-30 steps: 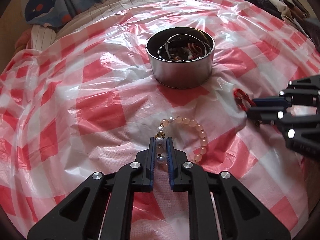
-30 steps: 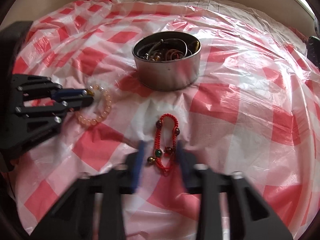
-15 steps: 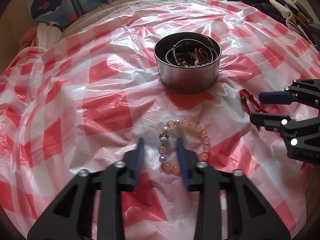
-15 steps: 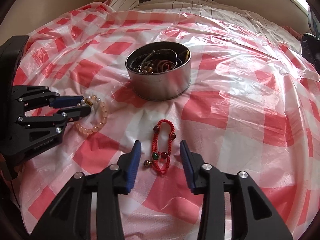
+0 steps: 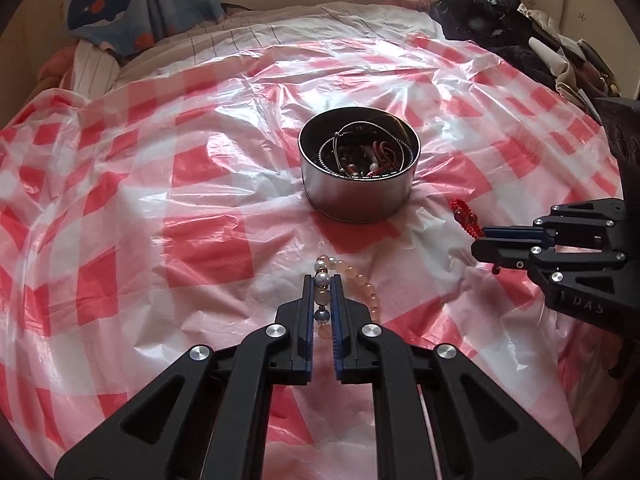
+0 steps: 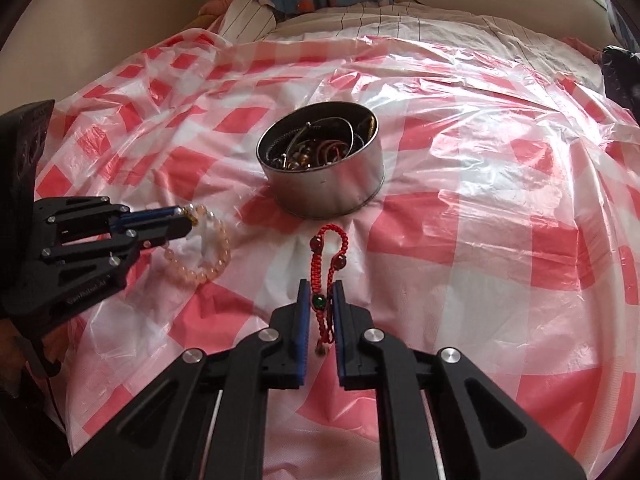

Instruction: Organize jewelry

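Observation:
A round metal tin (image 5: pixel 360 196) with several bracelets inside stands on the red-and-white checked plastic sheet (image 5: pixel 160 200); it also shows in the right wrist view (image 6: pixel 328 194). My left gripper (image 5: pixel 322 284) is shut on a peach bead bracelet (image 5: pixel 360 284), seen from the side in the right wrist view (image 6: pixel 212 256). My right gripper (image 6: pixel 320 290) is shut on a red cord bracelet (image 6: pixel 326 256) with dark beads, just in front of the tin. In the left wrist view the right gripper (image 5: pixel 480 240) holds the red cord bracelet (image 5: pixel 466 216) at the right.
The sheet covers a soft bed and is wrinkled. A whale-print cloth (image 5: pixel 120 8) and striped bedding (image 6: pixel 360 24) lie at the back. Dark clothes (image 5: pixel 500 28) are piled at the back right.
Both grippers were open around their bracelets half a second ago and have now closed on them. The left one had let go of the bead bracelet a second ago, then gripped it again.

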`<state>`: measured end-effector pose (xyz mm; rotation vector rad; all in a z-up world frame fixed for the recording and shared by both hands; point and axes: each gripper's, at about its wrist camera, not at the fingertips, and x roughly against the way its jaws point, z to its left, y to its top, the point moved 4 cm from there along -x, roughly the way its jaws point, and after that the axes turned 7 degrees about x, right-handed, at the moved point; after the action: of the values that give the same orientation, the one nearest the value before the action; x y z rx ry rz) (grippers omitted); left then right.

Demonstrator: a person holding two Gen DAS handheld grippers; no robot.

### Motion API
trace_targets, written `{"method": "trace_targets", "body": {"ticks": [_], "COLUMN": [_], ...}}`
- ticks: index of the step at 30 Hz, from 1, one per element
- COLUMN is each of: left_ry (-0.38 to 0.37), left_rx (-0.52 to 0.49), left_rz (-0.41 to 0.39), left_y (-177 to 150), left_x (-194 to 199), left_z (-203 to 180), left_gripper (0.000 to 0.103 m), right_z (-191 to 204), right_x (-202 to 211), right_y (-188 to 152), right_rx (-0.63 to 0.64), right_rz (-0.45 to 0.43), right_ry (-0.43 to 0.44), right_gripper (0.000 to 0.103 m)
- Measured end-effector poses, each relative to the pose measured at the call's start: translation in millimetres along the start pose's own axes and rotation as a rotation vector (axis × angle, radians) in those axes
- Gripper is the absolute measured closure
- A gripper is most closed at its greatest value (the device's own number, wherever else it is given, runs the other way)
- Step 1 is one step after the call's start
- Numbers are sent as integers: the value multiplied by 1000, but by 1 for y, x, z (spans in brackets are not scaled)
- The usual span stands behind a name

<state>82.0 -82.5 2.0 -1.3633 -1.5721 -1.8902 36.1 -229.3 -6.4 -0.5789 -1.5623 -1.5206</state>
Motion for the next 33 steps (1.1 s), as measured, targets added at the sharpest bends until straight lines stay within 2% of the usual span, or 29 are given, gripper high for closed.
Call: {"method": "trace_targets", "body": {"ticks": [6, 9, 12, 14, 16, 17, 19, 20, 21, 22, 24, 27, 33], "left_ry": [15, 33, 50, 52, 59, 63, 90, 99, 81, 54, 52, 36, -2], "left_rx": [-2, -13, -10, -4, -2, -7, -38, -60, -67, -62, -74, -65, -43], "left_rz": [12, 59, 73, 71, 77, 82, 83, 82, 82, 86, 63, 31, -11], "left_y": [-2, -8, -12, -11, -12, -13, -15, -16, -16, -16, -14, -9, 2], "left_x": [-3, -13, -18, -18, -20, -22, -25, -25, -24, -23, -18, -8, 8], "left_z": [1, 4, 5, 6, 7, 6, 1, -2, -5, -7, -10, -13, -17], "left_gripper": [96, 96, 95, 92, 77, 73, 72, 74, 90, 96, 96, 96, 96], "right_z": [7, 5, 4, 5, 4, 4, 8, 10, 10, 9, 7, 3, -1], "right_x": [-4, -6, -10, -7, -9, -12, -20, -20, -20, -19, -15, -4, 8], "right_y": [3, 2, -1, -1, -3, -5, -9, -9, -9, -9, -7, -2, 5], "right_rx": [28, 34, 47, 47, 43, 48, 84, 94, 86, 74, 53, -5, -64], "right_rz": [13, 26, 51, 32, 45, 61, 103, 105, 102, 99, 75, 17, -48], "right_ry": [-15, -22, -60, -49, -51, -60, -86, -90, -66, -55, -45, 23, 94], "right_gripper": [92, 90, 58, 57, 57, 57, 60, 67, 85, 86, 92, 92, 92]}}
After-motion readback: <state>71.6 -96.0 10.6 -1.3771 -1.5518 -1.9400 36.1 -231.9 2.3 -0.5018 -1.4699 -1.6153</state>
